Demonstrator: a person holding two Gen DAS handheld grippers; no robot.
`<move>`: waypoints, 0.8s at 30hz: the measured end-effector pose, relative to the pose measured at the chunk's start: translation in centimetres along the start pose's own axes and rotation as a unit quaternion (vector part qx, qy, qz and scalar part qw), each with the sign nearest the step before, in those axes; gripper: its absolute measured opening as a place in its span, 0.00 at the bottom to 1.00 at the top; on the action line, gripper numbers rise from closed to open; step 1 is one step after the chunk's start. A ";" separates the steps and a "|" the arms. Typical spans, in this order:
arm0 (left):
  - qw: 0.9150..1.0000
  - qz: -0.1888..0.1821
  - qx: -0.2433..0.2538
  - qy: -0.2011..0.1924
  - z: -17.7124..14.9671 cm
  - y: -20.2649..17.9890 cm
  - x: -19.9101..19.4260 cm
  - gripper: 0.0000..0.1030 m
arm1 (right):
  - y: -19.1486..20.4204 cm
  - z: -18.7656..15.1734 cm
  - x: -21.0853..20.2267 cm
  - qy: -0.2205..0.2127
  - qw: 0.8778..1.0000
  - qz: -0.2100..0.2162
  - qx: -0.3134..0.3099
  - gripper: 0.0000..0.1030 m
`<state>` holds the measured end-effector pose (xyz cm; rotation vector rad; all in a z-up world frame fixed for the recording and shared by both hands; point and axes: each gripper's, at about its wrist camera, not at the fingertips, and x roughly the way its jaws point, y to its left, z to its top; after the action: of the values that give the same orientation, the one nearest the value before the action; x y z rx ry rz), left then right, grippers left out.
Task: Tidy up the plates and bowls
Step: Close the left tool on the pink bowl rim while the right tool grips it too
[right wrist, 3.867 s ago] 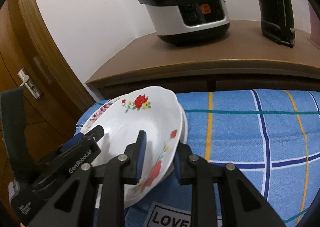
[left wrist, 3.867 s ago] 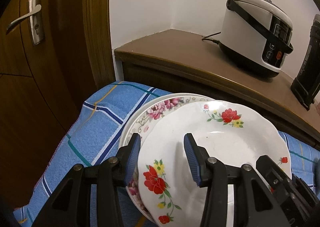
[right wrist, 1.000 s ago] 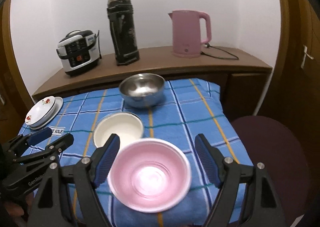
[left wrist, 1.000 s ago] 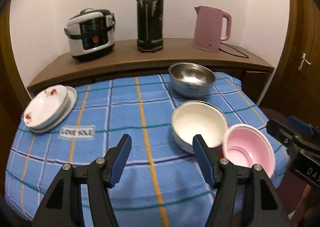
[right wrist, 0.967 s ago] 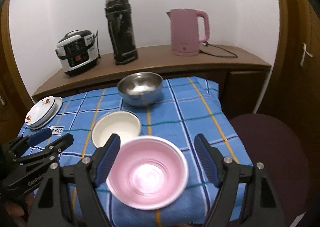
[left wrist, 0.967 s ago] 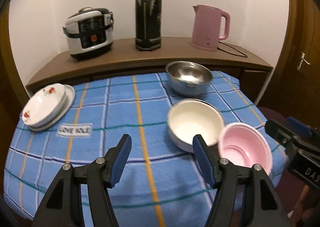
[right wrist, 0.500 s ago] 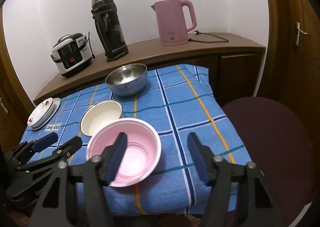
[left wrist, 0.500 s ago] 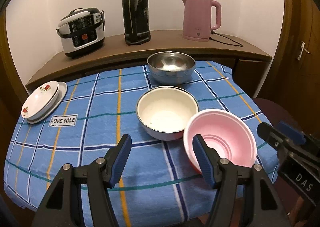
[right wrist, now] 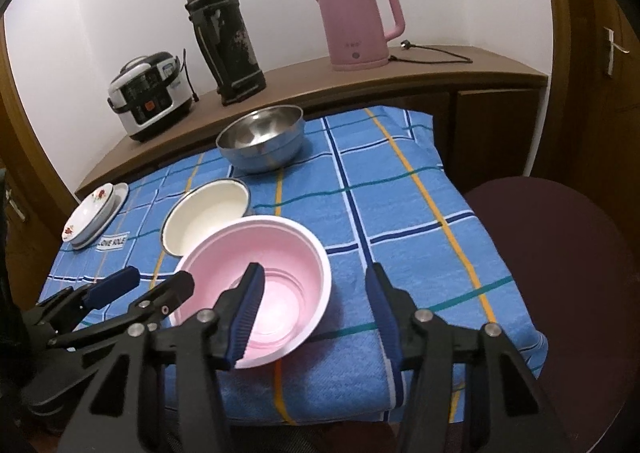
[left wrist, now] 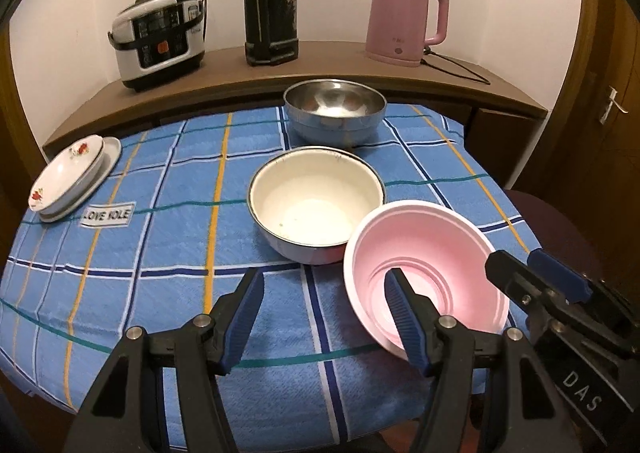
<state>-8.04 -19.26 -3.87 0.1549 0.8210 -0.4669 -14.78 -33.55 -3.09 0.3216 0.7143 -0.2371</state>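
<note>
My right hand-held gripper [right wrist: 316,309], closing astride the pink bowl's [right wrist: 256,253] rim, could tip it; left hand-held gripper [left wrist: 324,313] closing, empty.

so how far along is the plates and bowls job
Done: the floral plates sit stacked at the table's far left. In hand: the right gripper straddles the near rim of the pink bowl, its jaws closing but not yet pressing; the left gripper is open beside it. Left: the pink bowl, cream bowl and steel bowl still stand separately, not nested.
</note>
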 end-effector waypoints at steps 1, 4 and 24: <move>1.000 -0.005 -0.001 0.006 0.0 0.0 0.2 0.56 | 0.0 -0.1 0.1 0.001 1.000 0.000 -0.001 0.50; 1.000 -0.010 0.011 0.010 -0.1 -0.5 0.6 0.44 | 0.0 -0.1 0.3 0.004 1.000 0.000 -0.002 0.50; 0.997 -0.066 -0.004 0.047 -0.4 -0.3 2.3 0.10 | -0.4 -0.8 2.4 0.048 0.999 0.010 0.012 0.10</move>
<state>-7.12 -20.16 -5.85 0.1168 0.9283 -0.5847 -13.65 -33.90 -5.37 0.3645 0.8032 -0.2133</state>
